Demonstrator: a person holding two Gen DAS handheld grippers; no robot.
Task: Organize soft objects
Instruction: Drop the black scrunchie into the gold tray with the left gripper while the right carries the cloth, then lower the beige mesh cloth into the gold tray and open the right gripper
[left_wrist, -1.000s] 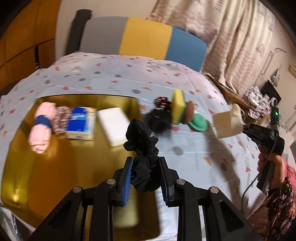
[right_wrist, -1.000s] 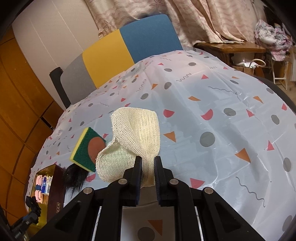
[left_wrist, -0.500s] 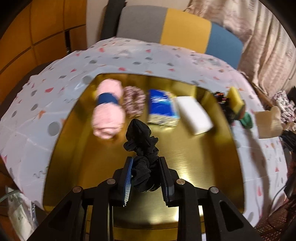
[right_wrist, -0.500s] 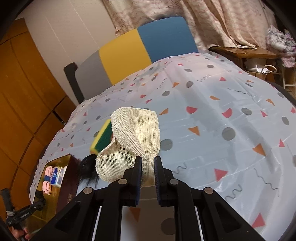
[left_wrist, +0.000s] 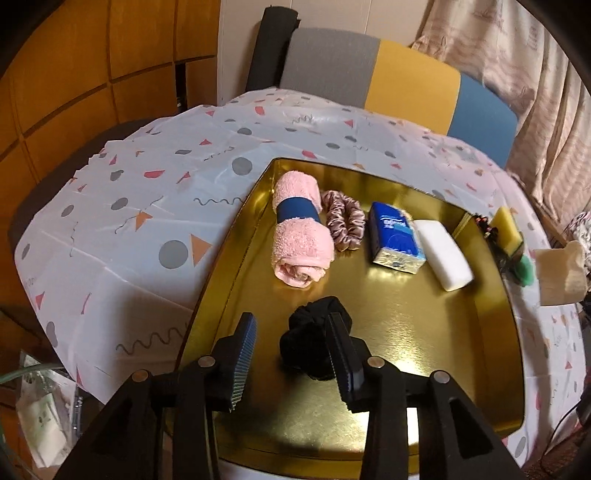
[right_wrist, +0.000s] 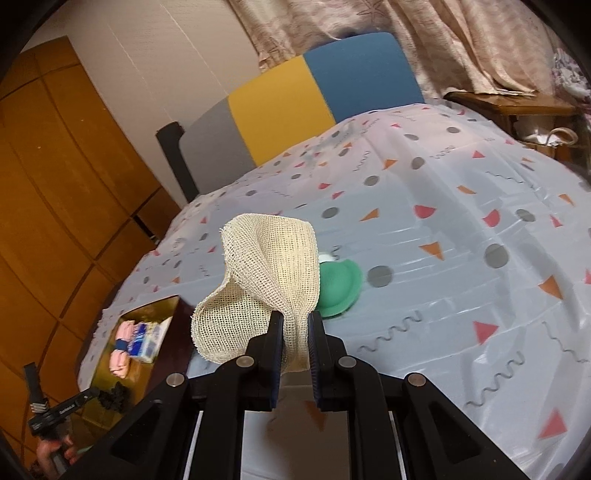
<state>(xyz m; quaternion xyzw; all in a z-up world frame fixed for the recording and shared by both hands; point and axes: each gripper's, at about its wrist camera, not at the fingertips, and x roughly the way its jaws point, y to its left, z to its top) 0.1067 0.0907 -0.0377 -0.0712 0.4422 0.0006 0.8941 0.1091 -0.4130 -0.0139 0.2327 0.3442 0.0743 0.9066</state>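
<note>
My left gripper (left_wrist: 291, 350) is open above the near part of the gold tray (left_wrist: 491, 354). A black scrunchie (left_wrist: 310, 343) lies on the tray floor between the fingers, against the right one. Farther back in the tray lie a rolled pink towel (left_wrist: 299, 236), a pink scrunchie (left_wrist: 345, 221), a blue tissue pack (left_wrist: 395, 240) and a white sponge (left_wrist: 445, 254). My right gripper (right_wrist: 295, 332) is shut on a cream mesh cloth (right_wrist: 266, 273) and holds it above the table. The cloth also shows at the right of the left wrist view (left_wrist: 559, 275).
A yellow-green sponge (left_wrist: 508, 230), a green round pad (right_wrist: 338, 282) and a dark tangled item (left_wrist: 487, 225) lie on the patterned tablecloth (left_wrist: 147, 206) just right of the tray. A grey, yellow and blue chair back (left_wrist: 399, 81) stands behind the table. Curtains hang at the right.
My left gripper has opened and let go of the black scrunchie, which now rests on the tray. My right gripper has carried the mesh cloth toward the tray.
</note>
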